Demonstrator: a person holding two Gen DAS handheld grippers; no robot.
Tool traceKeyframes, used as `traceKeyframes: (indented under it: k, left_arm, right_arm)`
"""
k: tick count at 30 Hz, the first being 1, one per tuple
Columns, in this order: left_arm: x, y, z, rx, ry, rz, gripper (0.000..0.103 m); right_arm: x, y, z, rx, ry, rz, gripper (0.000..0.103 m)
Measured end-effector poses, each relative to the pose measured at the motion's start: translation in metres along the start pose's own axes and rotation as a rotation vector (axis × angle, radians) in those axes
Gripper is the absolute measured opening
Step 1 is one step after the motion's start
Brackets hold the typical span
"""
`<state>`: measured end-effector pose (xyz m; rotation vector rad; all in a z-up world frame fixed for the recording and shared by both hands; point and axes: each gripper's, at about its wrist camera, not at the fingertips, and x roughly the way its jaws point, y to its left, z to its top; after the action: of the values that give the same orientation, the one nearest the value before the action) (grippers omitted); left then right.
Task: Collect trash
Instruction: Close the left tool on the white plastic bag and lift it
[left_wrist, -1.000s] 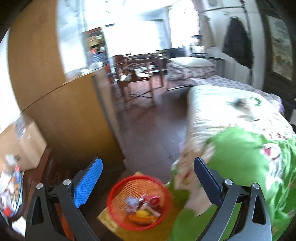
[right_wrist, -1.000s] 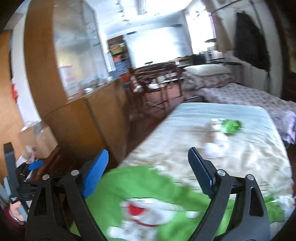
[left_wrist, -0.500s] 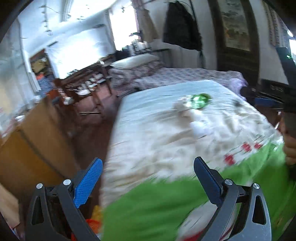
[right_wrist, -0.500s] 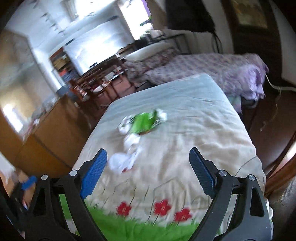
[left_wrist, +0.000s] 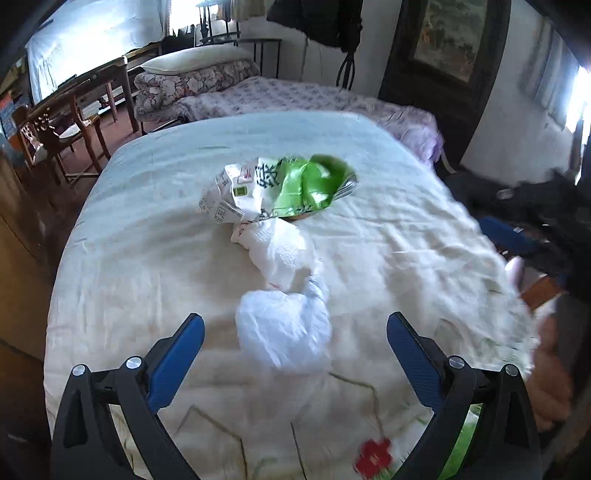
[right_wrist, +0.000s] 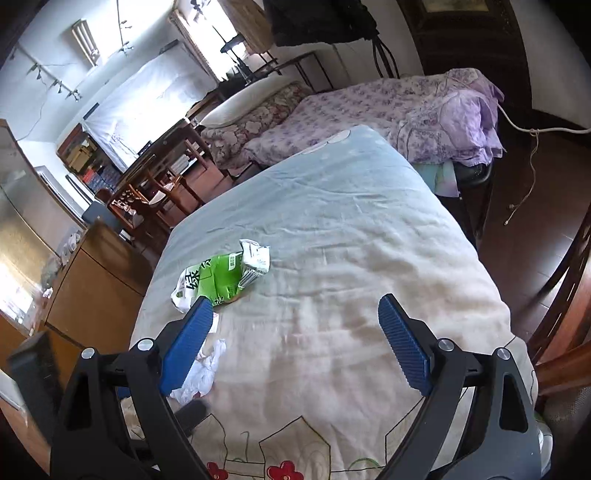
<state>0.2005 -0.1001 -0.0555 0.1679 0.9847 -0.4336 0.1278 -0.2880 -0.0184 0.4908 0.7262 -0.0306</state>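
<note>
"绿" on green wrapper (perhaps)

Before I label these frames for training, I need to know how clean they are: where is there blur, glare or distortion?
Left wrist view: the crumpled white tissue and the person's hand at right are motion-smeared; the green wrapper reads sharp. Right wrist view: mostly crisp, fisheye bends the bed, and the window is blown out.

Green wrapper, seemingly white tissue
</note>
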Motion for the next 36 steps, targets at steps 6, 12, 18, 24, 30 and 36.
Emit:
traceKeyframes:
  k: [6,12,18,24,30,36]
  left_arm:
    - [0.010,0.030,-0.005,-0.078,0.026,0.136,0.097]
    - [0.002,0.084,-0.025,-0.326,0.051,0.117,0.097]
    - [-0.012,0.061,-0.025,-0.216,-0.026,0.116,0.097]
    - [0.011,0.049,-0.024,-0.163,0.053,0.189,0.097]
    - [0.010,0.061,-0.033,-0.223,0.063,0.164,0.097]
    - [0.009,0.060,-0.034,-0.213,0.062,0.179,0.097]
  right_arm:
    - [-0.002,0.003,-0.003,-0.005,-0.010,-0.011,0.088]
    - [-0.006,-0.002,-0.005,0.032,-0.013,0.005,0.088]
    - [-0.004,0.006,-0.008,-0.011,0.001,0.034,0.088]
    - [0.019,0.017,-0.005,0.003,0.088,0.102,0.087]
    - [0.051,0.039,-0.007,0.036,0.209,0.253,0.067]
    - [0.077,0.058,-0.010,0.051,0.273,0.301,0.062]
